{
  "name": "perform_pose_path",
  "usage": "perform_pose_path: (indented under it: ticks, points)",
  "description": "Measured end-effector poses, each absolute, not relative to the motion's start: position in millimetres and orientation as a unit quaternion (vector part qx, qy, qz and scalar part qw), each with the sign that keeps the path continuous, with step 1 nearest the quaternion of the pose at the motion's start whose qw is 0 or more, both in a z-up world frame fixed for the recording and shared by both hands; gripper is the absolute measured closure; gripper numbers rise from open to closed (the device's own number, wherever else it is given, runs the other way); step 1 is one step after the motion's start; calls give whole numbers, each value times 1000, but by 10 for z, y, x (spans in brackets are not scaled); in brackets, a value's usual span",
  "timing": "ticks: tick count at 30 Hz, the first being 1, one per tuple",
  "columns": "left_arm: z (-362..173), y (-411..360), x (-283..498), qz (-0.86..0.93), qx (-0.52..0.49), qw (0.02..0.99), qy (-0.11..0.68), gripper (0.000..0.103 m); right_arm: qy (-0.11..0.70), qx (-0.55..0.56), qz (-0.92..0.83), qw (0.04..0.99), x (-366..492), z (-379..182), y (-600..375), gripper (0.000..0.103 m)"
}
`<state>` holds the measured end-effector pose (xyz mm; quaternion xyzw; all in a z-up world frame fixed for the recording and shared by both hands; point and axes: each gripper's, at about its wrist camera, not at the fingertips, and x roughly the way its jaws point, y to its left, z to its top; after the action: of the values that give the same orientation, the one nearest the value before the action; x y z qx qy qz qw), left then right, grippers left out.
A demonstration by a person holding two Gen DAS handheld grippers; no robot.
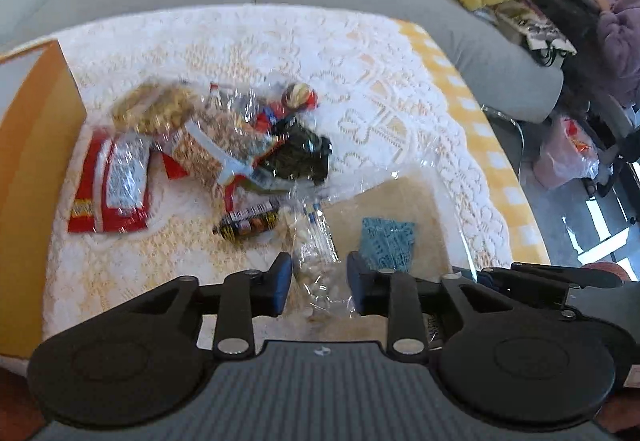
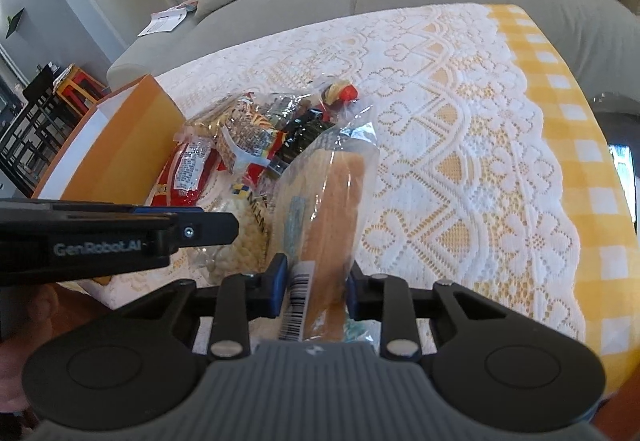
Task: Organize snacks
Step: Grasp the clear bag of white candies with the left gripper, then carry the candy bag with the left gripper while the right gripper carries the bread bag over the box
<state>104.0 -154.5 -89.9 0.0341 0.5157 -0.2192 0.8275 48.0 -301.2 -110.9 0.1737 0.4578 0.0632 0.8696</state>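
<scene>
While the left gripper (image 1: 319, 283) hung over the lace tablecloth (image 1: 360, 61), its jaws stood apart around a clear bag of pale nuts (image 1: 316, 261), the pads not pressing it; a heap of snack packets (image 1: 224, 145) lay beyond, beside an orange box (image 1: 36, 145). In the right wrist view, the right gripper (image 2: 316, 287) was clamped on a wrapped bread loaf (image 2: 332, 209), near that heap

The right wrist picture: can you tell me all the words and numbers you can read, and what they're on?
"GenRobot.AI": on the side of the left gripper.
Barcode on the bread bag held by the right gripper: digits too small.
Red snack pack label: blurred.
Peanut bag lettering: unreadable.
</scene>
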Motion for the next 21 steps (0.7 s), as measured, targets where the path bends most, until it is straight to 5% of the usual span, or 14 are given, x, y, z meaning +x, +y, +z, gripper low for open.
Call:
perform_pose_path:
  ticks: [21]
  points:
    - [-1073, -1316, 1078, -168, 11, 831, 530, 76, 451, 181, 77, 870, 468, -1101, -2978, 76]
